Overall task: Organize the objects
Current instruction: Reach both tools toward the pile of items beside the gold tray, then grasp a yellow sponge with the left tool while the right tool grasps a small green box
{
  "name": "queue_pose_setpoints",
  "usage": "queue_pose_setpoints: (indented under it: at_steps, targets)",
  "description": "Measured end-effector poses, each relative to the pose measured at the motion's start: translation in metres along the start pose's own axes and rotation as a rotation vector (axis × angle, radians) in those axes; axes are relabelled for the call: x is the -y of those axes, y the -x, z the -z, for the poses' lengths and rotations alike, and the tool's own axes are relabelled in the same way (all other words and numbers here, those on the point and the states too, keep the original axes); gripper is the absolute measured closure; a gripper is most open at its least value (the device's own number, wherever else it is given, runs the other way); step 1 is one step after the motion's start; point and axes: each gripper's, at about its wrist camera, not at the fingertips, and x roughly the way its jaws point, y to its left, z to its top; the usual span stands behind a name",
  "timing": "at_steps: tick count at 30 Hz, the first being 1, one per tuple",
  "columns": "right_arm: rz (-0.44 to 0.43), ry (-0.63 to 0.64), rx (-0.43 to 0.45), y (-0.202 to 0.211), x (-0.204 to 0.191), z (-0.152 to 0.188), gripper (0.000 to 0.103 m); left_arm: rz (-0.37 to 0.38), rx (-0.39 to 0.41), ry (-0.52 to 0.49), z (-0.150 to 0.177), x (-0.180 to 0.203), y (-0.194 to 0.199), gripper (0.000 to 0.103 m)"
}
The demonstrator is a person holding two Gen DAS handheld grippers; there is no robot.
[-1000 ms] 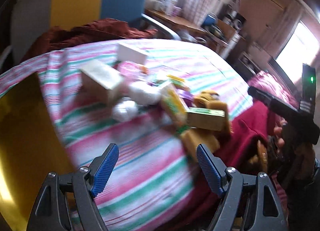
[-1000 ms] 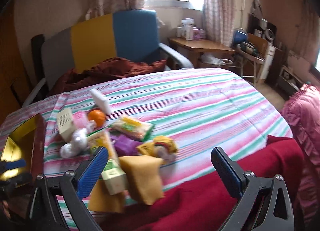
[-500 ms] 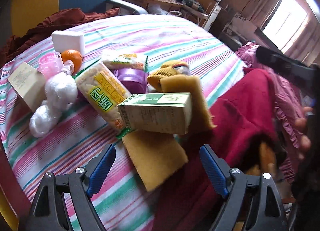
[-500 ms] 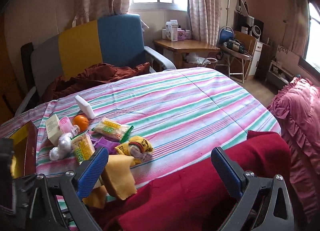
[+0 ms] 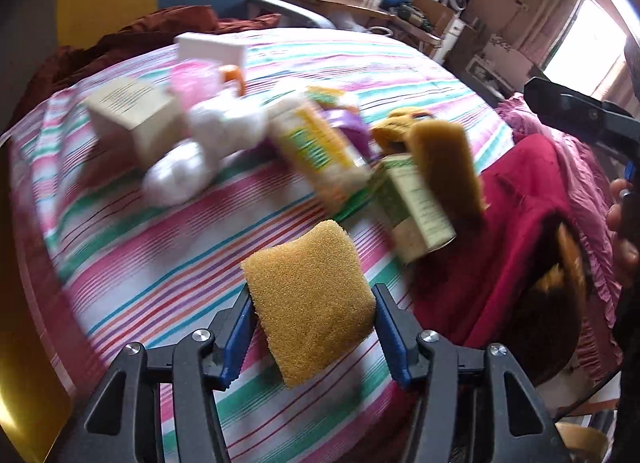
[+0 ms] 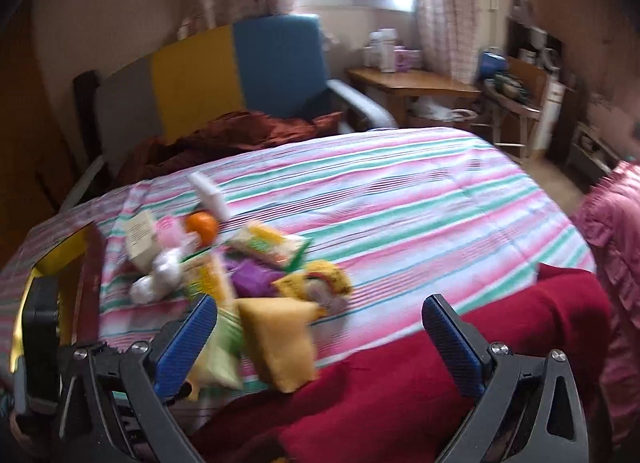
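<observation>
A heap of small things lies on the striped bedspread (image 5: 168, 263). My left gripper (image 5: 312, 299) has a yellow sponge (image 5: 304, 275) between its blue pads; the jaws are closing and both pads touch its sides. Just beyond it are a green carton (image 5: 416, 203), a second yellow sponge (image 5: 444, 159), a yellow noodle packet (image 5: 320, 151), white wrapped balls (image 5: 180, 175) and a beige box (image 5: 128, 111). My right gripper (image 6: 320, 305) stands open above the bed's near edge with nothing between its fingers. An orange (image 6: 202, 223) and a purple packet (image 6: 252, 275) sit further back.
A gold-lined box (image 6: 60, 255) stands open at the bed's left edge. A red blanket (image 6: 400, 383) covers the near right corner. A blue, yellow and grey chair (image 6: 240, 63) with brown cloth stands behind the bed. A wooden desk (image 6: 416, 83) is at the back right.
My left gripper came down over the near yellow sponge and its wide jaws closed in on it. The right gripper stayed about where it was, still open.
</observation>
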Motion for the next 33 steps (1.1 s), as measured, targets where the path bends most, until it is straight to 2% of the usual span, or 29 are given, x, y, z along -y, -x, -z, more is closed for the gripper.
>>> queue_pose_setpoints:
  at_steps: [4,8,10,11,12,14,19,21,23,24,25,26,27,30,33]
  targets:
    - [-0.102,0.080,-0.073,-0.011,-0.034,0.003,0.000,-0.012,0.014,0.007,0.019,-0.012,0.014,0.046]
    - [-0.176,0.167,-0.194,-0.029,-0.068,0.014,0.002,-0.018,0.025,0.011,0.028,-0.017,0.018,0.046]
    - [-0.195,0.197,-0.253,-0.040,-0.081,0.021,0.019,-0.014,0.031,0.018,0.030,-0.018,0.019,0.046]
    - [-0.195,0.210,-0.278,-0.046,-0.087,0.024,0.023,-0.009,0.033,0.024,0.030,-0.020,0.018,0.046]
    - [-0.188,0.220,-0.303,-0.052,-0.092,0.027,0.027,-0.004,0.035,0.028,0.030,-0.021,0.018,0.046]
    - [-0.136,0.227,-0.352,-0.064,-0.099,0.031,0.027,0.004,0.040,0.037,0.032,-0.023,0.019,0.045]
    - [-0.053,0.212,-0.412,-0.085,-0.100,0.029,0.027,0.006,0.053,0.031,0.032,-0.021,0.016,0.045]
    - [0.006,0.228,-0.442,-0.097,-0.103,0.029,0.027,0.006,0.058,0.029,0.033,-0.021,0.016,0.045]
    - [0.052,0.245,-0.450,-0.104,-0.105,0.029,0.027,0.007,0.063,0.024,0.033,-0.020,0.016,0.046]
    - [0.062,0.250,-0.452,-0.107,-0.106,0.030,0.032,0.008,0.067,0.022,0.034,-0.020,0.017,0.046]
    - [0.070,0.255,-0.449,-0.107,-0.107,0.030,0.053,0.010,0.070,0.021,0.034,-0.020,0.018,0.046]
    - [0.081,0.270,-0.442,-0.107,-0.109,0.031,0.066,0.010,0.073,0.021,0.034,-0.020,0.018,0.047]
    - [0.096,0.276,-0.438,-0.106,-0.110,0.033,0.071,0.011,0.079,0.021,0.035,-0.020,0.020,0.047]
    - [0.070,0.255,-0.418,-0.098,-0.105,0.036,0.073,0.020,0.120,0.012,0.035,-0.018,0.034,0.047]
    - [0.024,0.210,-0.361,-0.076,-0.099,0.030,0.073,0.022,0.178,0.022,0.032,-0.020,0.056,0.047]
